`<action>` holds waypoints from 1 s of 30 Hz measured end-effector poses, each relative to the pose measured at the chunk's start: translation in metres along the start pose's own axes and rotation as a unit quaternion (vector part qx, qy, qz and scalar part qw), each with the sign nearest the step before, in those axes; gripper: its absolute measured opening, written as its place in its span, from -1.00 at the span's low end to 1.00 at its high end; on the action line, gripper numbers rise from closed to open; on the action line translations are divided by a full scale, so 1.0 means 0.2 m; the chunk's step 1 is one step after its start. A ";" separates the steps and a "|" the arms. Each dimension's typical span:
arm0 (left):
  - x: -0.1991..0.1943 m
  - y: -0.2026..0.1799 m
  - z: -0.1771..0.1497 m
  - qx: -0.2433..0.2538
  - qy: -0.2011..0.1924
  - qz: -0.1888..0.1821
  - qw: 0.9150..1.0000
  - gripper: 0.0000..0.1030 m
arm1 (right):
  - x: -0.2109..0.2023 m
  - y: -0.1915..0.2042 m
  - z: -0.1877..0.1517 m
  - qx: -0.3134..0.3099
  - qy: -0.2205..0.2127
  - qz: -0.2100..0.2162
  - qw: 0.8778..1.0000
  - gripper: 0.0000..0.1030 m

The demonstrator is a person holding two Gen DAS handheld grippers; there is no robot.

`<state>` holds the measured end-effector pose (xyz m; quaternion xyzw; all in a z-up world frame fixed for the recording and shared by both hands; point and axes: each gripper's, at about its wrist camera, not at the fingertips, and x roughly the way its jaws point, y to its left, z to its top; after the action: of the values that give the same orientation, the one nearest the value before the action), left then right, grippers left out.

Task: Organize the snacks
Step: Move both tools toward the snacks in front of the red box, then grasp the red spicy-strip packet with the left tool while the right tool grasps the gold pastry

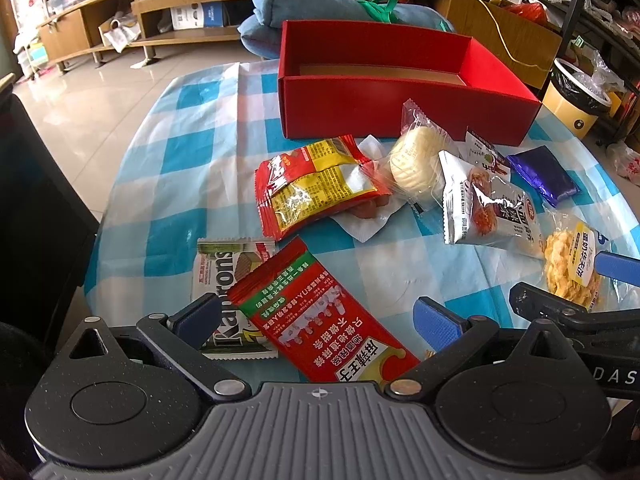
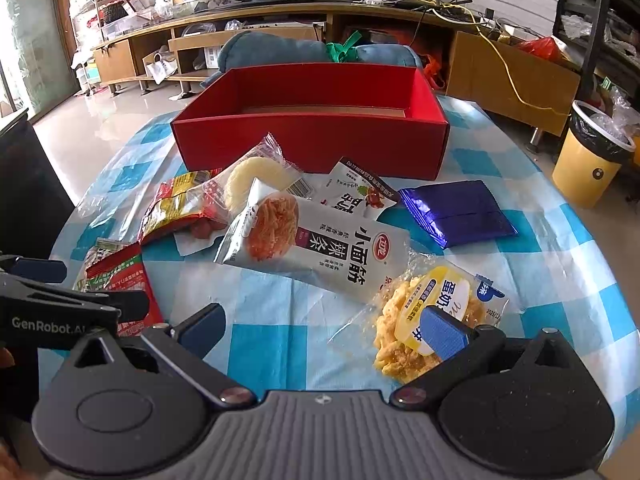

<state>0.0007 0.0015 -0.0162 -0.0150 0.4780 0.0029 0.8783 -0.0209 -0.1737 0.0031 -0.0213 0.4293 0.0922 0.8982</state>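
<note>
An open red box (image 1: 384, 96) (image 2: 312, 136) stands at the back of the checked table, its floor showing bare. Several snack packets lie in front of it. My left gripper (image 1: 320, 320) is open, its jaws either side of a red-green packet (image 1: 320, 320) that lies over a Kaprons packet (image 1: 218, 276). My right gripper (image 2: 324, 328) is open and low over the table; its right finger (image 2: 444, 332) is over a yellow egg-crisp packet (image 2: 420, 320). A white spicy-strip packet (image 2: 312, 248), a purple packet (image 2: 460, 212), a round pastry (image 2: 256, 180) and a red-yellow packet (image 2: 180, 208) lie between.
A blue cushion (image 2: 276, 50) lies behind the box. A yellow bin (image 2: 592, 160) stands on the floor at the right. A black object (image 1: 36, 208) stands at the table's left edge. The right gripper shows in the left wrist view (image 1: 592, 300).
</note>
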 end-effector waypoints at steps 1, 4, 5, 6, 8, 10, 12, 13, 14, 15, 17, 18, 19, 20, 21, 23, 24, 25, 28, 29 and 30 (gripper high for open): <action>0.00 0.00 0.00 0.000 0.000 0.000 1.000 1.00 | 0.00 0.00 0.00 0.000 0.000 0.000 1.000 0.94; 0.00 0.00 -0.01 0.000 0.001 0.001 1.000 1.00 | 0.00 0.00 0.00 -0.001 0.003 0.000 1.000 0.94; 0.00 0.00 -0.01 0.000 0.001 0.001 1.000 1.00 | 0.00 0.00 0.00 -0.001 0.004 0.000 1.000 0.94; 0.00 0.00 -0.01 0.000 0.002 0.001 1.000 0.99 | 0.00 0.00 0.00 -0.002 0.005 0.001 1.000 0.94; 0.00 0.00 -0.01 0.001 0.004 0.002 1.000 0.99 | 0.01 0.00 0.00 -0.002 0.007 0.001 1.000 0.94; 0.00 0.00 -0.01 0.002 0.006 0.002 1.000 0.99 | 0.01 0.00 0.00 -0.003 0.009 0.001 1.000 0.94; 0.00 0.00 -0.01 0.002 0.007 0.003 1.000 0.99 | 0.01 0.00 0.00 -0.003 0.011 0.002 1.000 0.94; 0.00 0.00 -0.01 0.002 0.008 0.003 1.000 0.99 | 0.01 0.00 0.00 -0.003 0.012 0.002 1.000 0.94; 0.00 0.00 -0.01 0.002 0.008 0.003 1.000 0.99 | 0.01 0.00 0.00 -0.003 0.012 0.003 1.000 0.94; 0.00 0.00 -0.01 0.002 0.009 0.002 1.000 0.99 | 0.01 0.00 0.00 -0.003 0.013 0.003 1.000 0.94; 0.00 0.00 -0.01 0.003 0.010 0.003 1.000 0.99 | 0.01 0.01 0.00 -0.006 0.015 0.007 1.000 0.94; 0.00 0.00 -0.01 0.004 0.012 0.002 1.000 0.99 | 0.01 0.01 -0.01 -0.009 0.017 0.010 1.000 0.94; 0.00 0.01 -0.01 0.003 0.014 0.002 1.000 0.99 | 0.02 0.02 -0.01 -0.014 0.020 0.012 1.000 0.94; 0.01 0.02 -0.01 0.000 0.017 0.002 1.000 0.99 | 0.02 0.02 -0.02 -0.021 0.024 0.017 0.999 0.94; 0.01 0.03 -0.01 -0.004 0.018 0.002 1.000 0.99 | 0.02 0.04 -0.02 -0.031 0.029 0.024 0.999 0.94; 0.01 0.05 -0.02 -0.013 0.021 0.001 1.000 0.99 | 0.03 0.07 -0.04 -0.050 0.042 0.035 0.997 0.94; 0.01 0.06 -0.02 -0.017 0.022 0.000 1.000 0.99 | 0.04 0.09 -0.05 -0.060 0.049 0.043 0.996 0.93; 0.01 0.06 -0.02 -0.018 0.024 0.001 1.000 0.99 | 0.04 0.11 -0.06 -0.073 0.054 0.050 0.995 0.93; 0.02 0.07 -0.03 -0.017 0.030 0.003 0.999 0.99 | 0.05 0.19 -0.09 -0.117 0.066 0.061 0.989 0.93; 0.02 0.07 -0.03 -0.015 0.032 0.003 0.999 0.99 | 0.06 0.21 -0.10 -0.132 0.071 0.066 0.987 0.93; 0.02 0.07 -0.03 -0.013 0.034 0.003 0.999 0.99 | 0.07 0.23 -0.12 -0.146 0.079 0.073 0.983 0.92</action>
<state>-0.0028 0.0153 -0.0239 -0.0256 0.5075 0.0113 0.8612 -0.0392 -0.1287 -0.0198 -0.1279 0.4811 0.2176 0.8395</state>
